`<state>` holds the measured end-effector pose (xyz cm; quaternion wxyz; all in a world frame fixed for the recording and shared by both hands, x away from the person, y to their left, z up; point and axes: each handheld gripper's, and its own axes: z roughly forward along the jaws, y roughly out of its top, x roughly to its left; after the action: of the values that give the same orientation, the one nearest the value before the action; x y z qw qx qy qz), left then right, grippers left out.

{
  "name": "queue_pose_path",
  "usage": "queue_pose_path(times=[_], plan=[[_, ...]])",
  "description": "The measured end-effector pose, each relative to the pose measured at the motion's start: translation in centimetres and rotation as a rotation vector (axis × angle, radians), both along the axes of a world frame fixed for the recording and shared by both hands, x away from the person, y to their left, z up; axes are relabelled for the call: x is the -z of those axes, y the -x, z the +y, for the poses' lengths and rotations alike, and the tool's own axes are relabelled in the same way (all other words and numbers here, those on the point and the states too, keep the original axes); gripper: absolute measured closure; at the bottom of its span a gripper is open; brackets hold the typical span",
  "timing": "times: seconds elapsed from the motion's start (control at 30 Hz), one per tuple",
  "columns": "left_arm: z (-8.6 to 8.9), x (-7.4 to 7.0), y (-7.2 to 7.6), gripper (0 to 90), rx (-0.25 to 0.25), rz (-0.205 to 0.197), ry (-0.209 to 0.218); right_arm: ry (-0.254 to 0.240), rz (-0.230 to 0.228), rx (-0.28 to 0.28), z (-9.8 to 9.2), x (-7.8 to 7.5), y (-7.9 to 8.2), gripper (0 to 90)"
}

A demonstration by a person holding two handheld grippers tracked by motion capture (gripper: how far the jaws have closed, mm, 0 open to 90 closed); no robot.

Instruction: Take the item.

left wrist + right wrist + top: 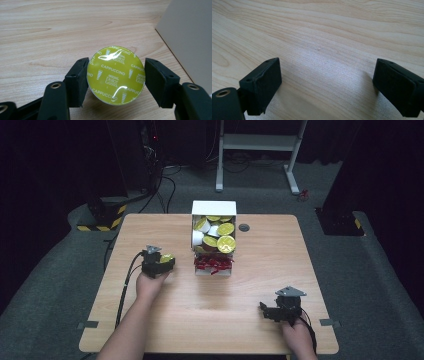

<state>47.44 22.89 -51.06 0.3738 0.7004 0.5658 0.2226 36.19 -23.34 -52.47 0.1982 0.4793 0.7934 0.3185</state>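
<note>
The left gripper sits left of the box, its 2 jaws clamped on a capsule by its rim – the green foil lid, printed CAPPUCCINO, faces the gripper's camera. The capsule is held just above the table, near the box's white wall. The left forearm comes up from the bottom edge, angled toward the box, hand wrapped under the gripper. The right gripper rests low near the table's right front corner – jaws wide apart, bare wood between them, hand behind it.
</note>
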Motion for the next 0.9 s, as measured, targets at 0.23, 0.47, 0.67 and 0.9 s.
queue_pose_path(times=[0.23, 0.47, 0.67, 0.9], plan=[[0.3, 0.0, -0.2, 31.5, -0.013, 0.010, 0.004, 0.000, 0.000, 0.000, 0.0, 0.0, 0.0, 8.3], [0.5, -0.9, 0.2, 27.6, -0.016, -0.038, 0.047, 0.000, 0.000, 0.000, 0.0, 0.0, 0.0, 8.3], [0.6, -1.5, 0.6, 27.3, 0.003, -0.053, 0.059, 0.000, 0.000, 0.000, 0.0, 0.0, 0.0, 8.3], [0.6, -2.4, 1.5, 26.2, 0.044, -0.063, 0.035, 0.000, 0.000, 0.000, 0.0, 0.0, 0.0, 8.3]])
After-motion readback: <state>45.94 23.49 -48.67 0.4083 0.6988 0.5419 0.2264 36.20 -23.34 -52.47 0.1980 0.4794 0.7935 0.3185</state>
